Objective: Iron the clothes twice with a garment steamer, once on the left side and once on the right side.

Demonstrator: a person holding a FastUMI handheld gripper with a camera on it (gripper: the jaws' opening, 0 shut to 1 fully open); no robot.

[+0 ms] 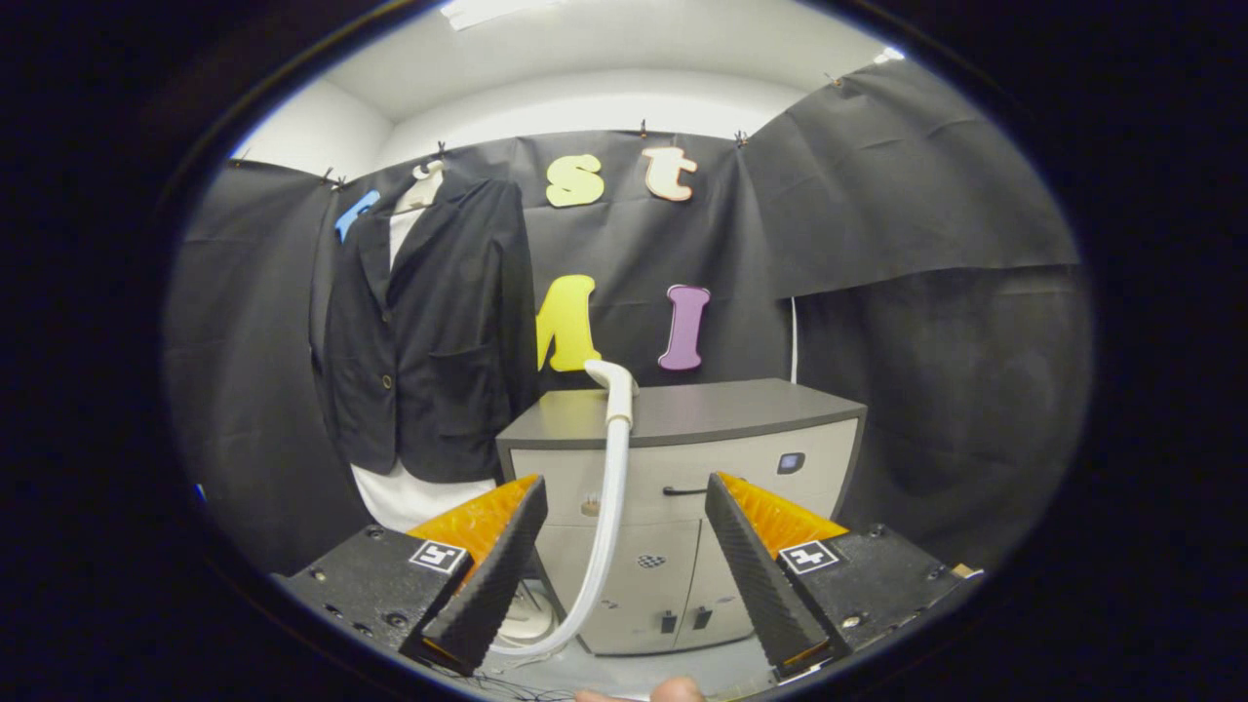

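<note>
A dark blazer (pixel 429 322) over a white garment hangs on a hanger against the black cloth wall, beyond my left finger and to the left of a cabinet. The garment steamer's white head (pixel 614 385) rests on the front edge of the grey cabinet top (pixel 702 409). Its white hose (pixel 604 526) runs down from the head, passing between my fingers toward the floor. My gripper (pixel 624 497) is open, its fingers well apart, with only the hose seen through the gap and nothing gripped.
The grey cabinet (pixel 741 546) with a drawer handle and lower doors stands just ahead of my fingers. Black cloth walls close in on the left, back and right. A fingertip (pixel 673 690) shows below the gripper.
</note>
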